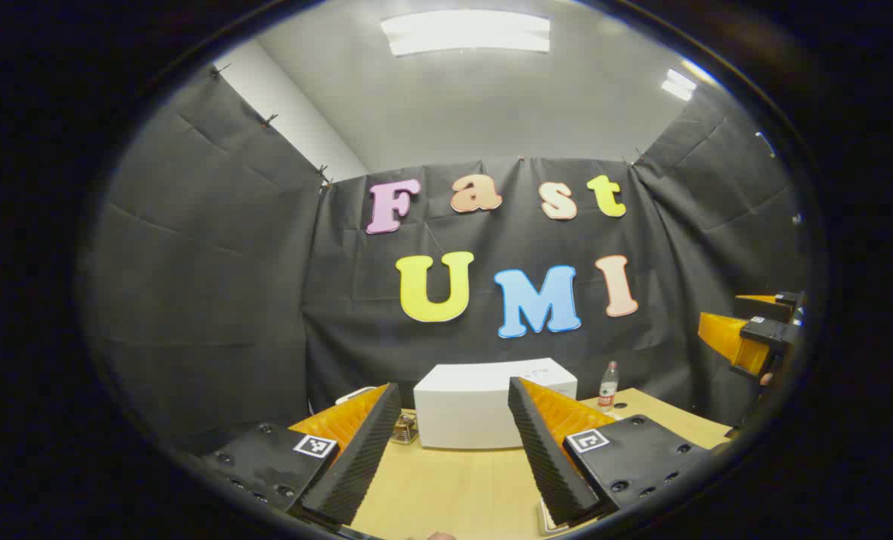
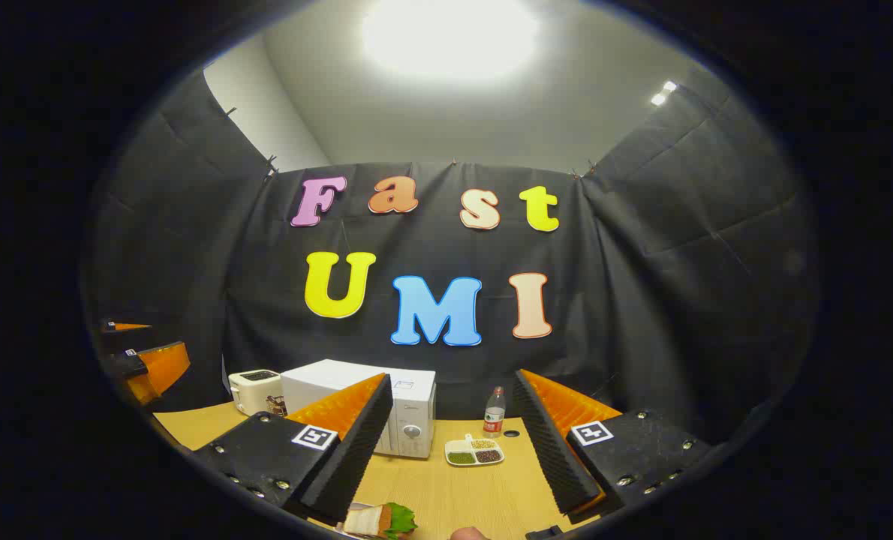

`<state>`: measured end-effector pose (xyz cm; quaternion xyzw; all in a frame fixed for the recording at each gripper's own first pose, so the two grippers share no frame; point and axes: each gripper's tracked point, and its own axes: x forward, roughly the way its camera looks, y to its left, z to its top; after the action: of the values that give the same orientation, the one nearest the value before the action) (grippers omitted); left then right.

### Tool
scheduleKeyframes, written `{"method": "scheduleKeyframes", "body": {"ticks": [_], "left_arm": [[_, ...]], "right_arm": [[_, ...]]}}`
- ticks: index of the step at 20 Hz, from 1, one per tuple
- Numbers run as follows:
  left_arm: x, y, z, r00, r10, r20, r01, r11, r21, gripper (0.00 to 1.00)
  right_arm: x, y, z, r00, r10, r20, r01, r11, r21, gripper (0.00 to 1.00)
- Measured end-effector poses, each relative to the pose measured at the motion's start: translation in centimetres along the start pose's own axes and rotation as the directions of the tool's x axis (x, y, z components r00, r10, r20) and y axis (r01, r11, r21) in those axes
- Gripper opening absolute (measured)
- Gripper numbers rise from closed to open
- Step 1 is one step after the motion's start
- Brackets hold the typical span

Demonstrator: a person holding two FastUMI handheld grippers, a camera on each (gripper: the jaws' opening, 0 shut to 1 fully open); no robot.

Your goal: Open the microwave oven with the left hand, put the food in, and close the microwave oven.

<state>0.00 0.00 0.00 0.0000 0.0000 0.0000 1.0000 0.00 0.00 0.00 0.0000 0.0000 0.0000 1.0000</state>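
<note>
From the left gripper view I see the microwave oven [image 1: 491,409] low in the centre of the frame, white, door shut, standing on the wooden surface [image 1: 454,487]. From the right gripper view I get what that angle hides: its control panel with a dial, a white toaster [image 2: 254,390] just left of it, a small divided dish [image 2: 474,451] of 3 fillings on the surface to its right, and the food [image 2: 379,519], a sandwich with green leaf, at the bottom edge. I count 1 microwave oven, 1 toaster, 1 dish, 1 sandwich and 1 water bottle [image 2: 494,412], which stands near the back wall in both views.

My left hand-held gripper [image 1: 454,450] is spread wide, gripping nothing and touching nothing, framing the oven between its ridged pads. My right hand-held gripper [image 2: 446,457] is equally wide apart and empty, with the sandwich lying just below its left finger [image 2: 349,450]; I cannot tell whether they touch.
</note>
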Motion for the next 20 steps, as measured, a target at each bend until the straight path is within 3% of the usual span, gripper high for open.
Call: {"method": "scheduleKeyframes", "body": {"ticks": [2, 4, 5, 6, 8, 10, 13, 15, 18, 19, 20], "left_arm": [[0.0, -0.4, 0.2, 1.000, -0.003, 0.003, 0.003, 1.000, -0.004, 0.99], [0.0, -0.6, 0.1, 1.000, -0.006, 0.001, 0.006, 1.000, -0.014, 0.91], [0.2, -0.6, -0.2, 1.000, -0.008, -0.006, 0.008, 1.000, -0.015, 1.00], [0.3, -0.6, -0.2, 1.000, -0.007, -0.010, 0.007, 1.000, -0.013, 1.00], [0.6, -0.6, 0.0, 1.000, -0.002, -0.007, 0.002, 1.000, -0.012, 0.91], [0.9, -0.6, 0.2, 1.000, -0.001, 0.006, 0.001, 1.000, -0.017, 0.91], [1.3, -0.6, -0.1, 1.000, 0.007, 0.004, -0.007, 1.000, -0.016, 1.00], [1.6, -0.9, -0.1, 1.000, 0.013, -0.002, -0.013, 1.000, -0.024, 1.00], [1.8, -1.3, -0.2, 1.000, 0.022, -0.003, -0.022, 0.999, -0.026, 0.91], [2.0, -1.4, -0.2, 1.000, 0.029, -0.004, -0.029, 0.999, -0.021, 1.00], [2.1, -1.7, -0.3, 1.000, 0.031, -0.002, -0.031, 0.999, -0.018, 1.00]], "right_arm": [[0.0, -0.5, 0.0, 1.000, -0.003, 0.002, 0.003, 1.000, 0.001, 0.97], [0.0, -1.1, 0.1, 1.000, -0.018, 0.008, 0.018, 1.000, -0.006, 0.97], [0.0, -1.3, 0.2, 1.000, -0.026, 0.010, 0.026, 1.000, 0.000, 0.97], [0.0, -1.4, 0.0, 0.999, -0.030, 0.009, 0.030, 0.999, 0.009, 0.97], [0.0, -1.7, -0.4, 0.999, -0.032, -0.001, 0.032, 0.999, 0.014, 0.97], [0.2, -2.4, -0.7, 0.999, -0.043, -0.006, 0.043, 0.999, -0.002, 0.97], [0.3, -2.9, -0.8, 0.999, -0.046, -0.012, 0.046, 0.999, 0.013, 0.97], [0.2, -3.5, -0.8, 0.999, -0.052, -0.006, 0.052, 0.999, 0.004, 0.97], [0.3, -4.5, -1.2, 0.999, -0.050, -0.006, 0.050, 0.999, 0.004, 0.97], [0.3, -4.8, -1.4, 0.999, -0.047, -0.009, 0.047, 0.999, 0.010, 0.97], [0.4, -5.2, -1.7, 0.999, -0.044, -0.015, 0.045, 0.999, 0.019, 0.97]]}}
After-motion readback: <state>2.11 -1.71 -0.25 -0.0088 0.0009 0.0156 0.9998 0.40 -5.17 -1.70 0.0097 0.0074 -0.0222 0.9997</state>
